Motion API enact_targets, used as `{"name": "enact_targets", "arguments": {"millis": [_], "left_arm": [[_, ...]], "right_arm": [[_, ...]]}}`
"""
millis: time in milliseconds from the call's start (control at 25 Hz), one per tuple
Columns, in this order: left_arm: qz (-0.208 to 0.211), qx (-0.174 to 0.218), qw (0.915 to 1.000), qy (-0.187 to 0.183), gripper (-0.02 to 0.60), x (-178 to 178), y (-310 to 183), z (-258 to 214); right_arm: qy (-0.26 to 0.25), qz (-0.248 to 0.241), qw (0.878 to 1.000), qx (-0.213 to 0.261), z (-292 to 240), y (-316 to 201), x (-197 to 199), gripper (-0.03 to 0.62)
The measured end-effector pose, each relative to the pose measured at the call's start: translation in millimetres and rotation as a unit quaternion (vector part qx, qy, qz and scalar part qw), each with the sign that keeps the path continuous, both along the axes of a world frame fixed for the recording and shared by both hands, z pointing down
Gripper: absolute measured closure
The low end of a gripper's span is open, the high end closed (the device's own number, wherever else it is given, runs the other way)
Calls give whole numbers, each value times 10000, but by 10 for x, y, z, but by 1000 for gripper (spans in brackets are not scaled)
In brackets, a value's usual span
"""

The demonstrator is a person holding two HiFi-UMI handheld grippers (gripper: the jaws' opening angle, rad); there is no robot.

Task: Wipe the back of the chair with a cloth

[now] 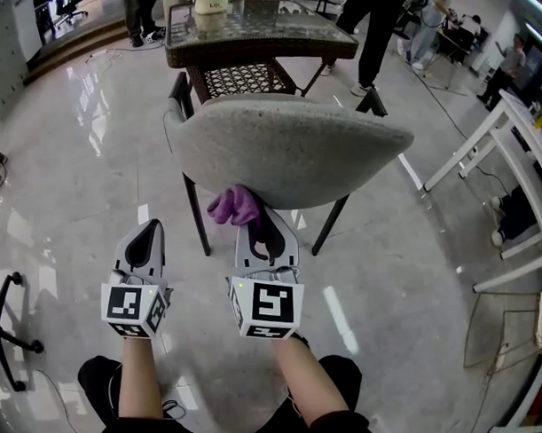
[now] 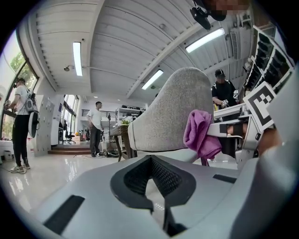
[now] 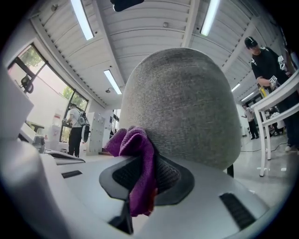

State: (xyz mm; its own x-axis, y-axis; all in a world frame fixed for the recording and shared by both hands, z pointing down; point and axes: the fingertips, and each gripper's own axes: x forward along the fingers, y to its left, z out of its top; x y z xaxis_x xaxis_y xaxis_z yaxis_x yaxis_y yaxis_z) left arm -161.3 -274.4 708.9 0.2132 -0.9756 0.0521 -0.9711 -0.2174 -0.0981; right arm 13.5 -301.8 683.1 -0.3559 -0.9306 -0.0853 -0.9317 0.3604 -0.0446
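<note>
Purple crumpled cloth [image 1: 235, 206] clamped in right gripper [image 1: 259, 224] against rounded grey chair back [image 1: 286, 148], left gripper [image 1: 152, 228] closed

One grey chair [image 1: 286, 148], one purple cloth [image 1: 235, 205], one table [image 1: 256, 50], and two tongs, left [image 1: 152, 228] and right [image 1: 264, 231].

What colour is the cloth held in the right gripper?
Purple. The cloth shows best in the right gripper view.

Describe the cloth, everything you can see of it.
The cloth is purple, soft-looking fabric, bunched and creased rather than spread flat. The right gripper has its jaws shut on it: one fold hangs down between them, and a wad bulges past the tips, seemingly pressed against the lower edge of the grey chair back. Nothing else touches it.
</note>
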Motion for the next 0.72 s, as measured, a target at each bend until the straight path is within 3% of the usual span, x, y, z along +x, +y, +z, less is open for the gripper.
{"name": "enact_targets", "arguments": {"millis": [280, 720], "left_arm": [[168, -25, 9999, 22, 572, 378, -21, -14], [510, -48, 9985, -196, 572, 798, -5, -19]], "right_arm": [[84, 248, 9996, 45, -2, 27, 656, 513], [-59, 1191, 9922, -372, 93, -267, 1863, 513]]}}
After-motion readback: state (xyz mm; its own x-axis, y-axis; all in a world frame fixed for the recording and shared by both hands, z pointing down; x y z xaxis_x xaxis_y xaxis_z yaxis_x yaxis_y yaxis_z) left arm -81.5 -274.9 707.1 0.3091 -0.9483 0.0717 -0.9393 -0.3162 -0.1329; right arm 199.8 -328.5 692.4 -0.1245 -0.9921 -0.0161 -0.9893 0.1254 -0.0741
